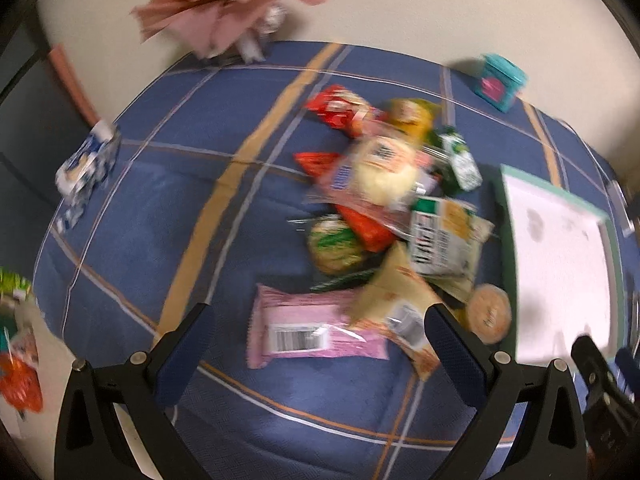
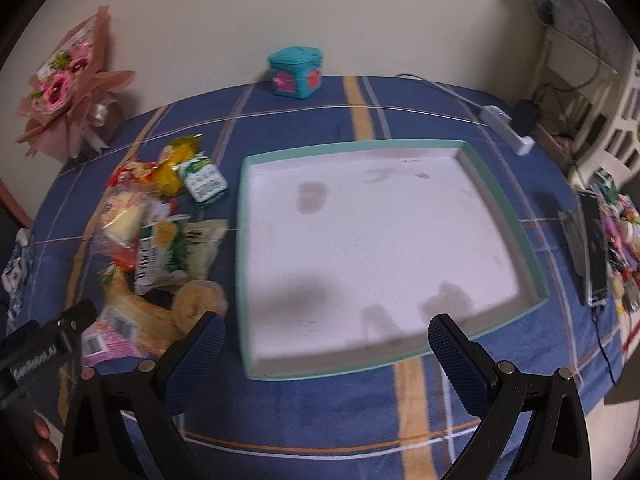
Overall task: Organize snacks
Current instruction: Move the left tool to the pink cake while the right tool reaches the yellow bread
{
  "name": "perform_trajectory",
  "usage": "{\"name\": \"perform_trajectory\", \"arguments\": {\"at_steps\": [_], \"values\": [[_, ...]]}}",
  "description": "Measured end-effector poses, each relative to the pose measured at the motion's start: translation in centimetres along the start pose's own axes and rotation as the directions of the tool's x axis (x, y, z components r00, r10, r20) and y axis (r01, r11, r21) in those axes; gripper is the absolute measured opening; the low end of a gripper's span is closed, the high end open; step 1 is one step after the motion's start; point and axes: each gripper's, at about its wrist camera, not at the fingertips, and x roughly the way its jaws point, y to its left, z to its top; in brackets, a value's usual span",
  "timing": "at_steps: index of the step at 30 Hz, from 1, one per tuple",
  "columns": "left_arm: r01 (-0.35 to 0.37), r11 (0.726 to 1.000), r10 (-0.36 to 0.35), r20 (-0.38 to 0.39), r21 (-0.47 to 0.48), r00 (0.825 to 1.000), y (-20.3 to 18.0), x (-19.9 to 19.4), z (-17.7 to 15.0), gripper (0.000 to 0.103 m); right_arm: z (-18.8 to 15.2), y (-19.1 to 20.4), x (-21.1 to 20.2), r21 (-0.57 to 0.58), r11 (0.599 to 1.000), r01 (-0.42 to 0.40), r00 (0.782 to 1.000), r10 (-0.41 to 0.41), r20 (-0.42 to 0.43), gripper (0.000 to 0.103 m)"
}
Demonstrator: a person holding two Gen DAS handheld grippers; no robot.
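A pile of snack packets (image 1: pixel 392 200) lies on the blue checked tablecloth, with a pink packet (image 1: pixel 308 330) nearest my left gripper (image 1: pixel 320 320), which is open and empty just above it. The pile also shows at the left of the right wrist view (image 2: pixel 160 240). A shallow white tray with a teal rim (image 2: pixel 500 200) sits right of the pile and holds nothing; it also shows in the left wrist view (image 1: pixel 616 280). My right gripper (image 2: pixel 326 332) is open and empty over the tray's near edge.
A teal cube box (image 2: pixel 296 72) stands at the table's far edge. A pink paper bouquet (image 2: pixel 64 92) leans on the wall at the left. A white power strip (image 2: pixel 508 128) and a phone (image 2: pixel 594 248) lie right of the tray. A blue-white box (image 1: pixel 88 168) sits far left.
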Motion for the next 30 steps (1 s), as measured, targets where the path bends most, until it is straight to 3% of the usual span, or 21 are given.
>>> {"name": "perform_trajectory", "arguments": {"at_steps": [4,8,13,23,30], "values": [[-0.013,0.996,0.01,-0.034,-0.084,0.999,2.4,1.1,0.3,0.103,0.2,2.5,0.3,-0.043,0.994,-0.097,0.995,0.097,-0.002,0.103],[-0.019,0.989,0.006,-0.088,-0.147,0.996,4.1,2.5,0.2,0.103,0.2,6.2,1.5,-0.156,0.974,-0.166,0.986,0.162,-0.041,0.103],[-0.023,0.979,-0.002,-0.119,-0.204,0.993,5.6,3.6,0.2,0.103,-0.8,10.0,3.6,-0.278,0.945,-0.174,0.983,0.151,-0.103,0.103],[0.024,0.96,-0.067,-0.147,-0.278,0.987,6.8,5.8,0.4,0.103,-1.6,14.0,4.4,-0.442,0.882,-0.164,0.986,0.142,-0.084,0.102],[0.053,0.951,-0.104,-0.153,-0.304,0.983,6.9,6.9,0.9,0.103,-1.8,15.5,5.2,-0.504,0.84,-0.202,0.979,0.171,-0.108,0.078]]}}
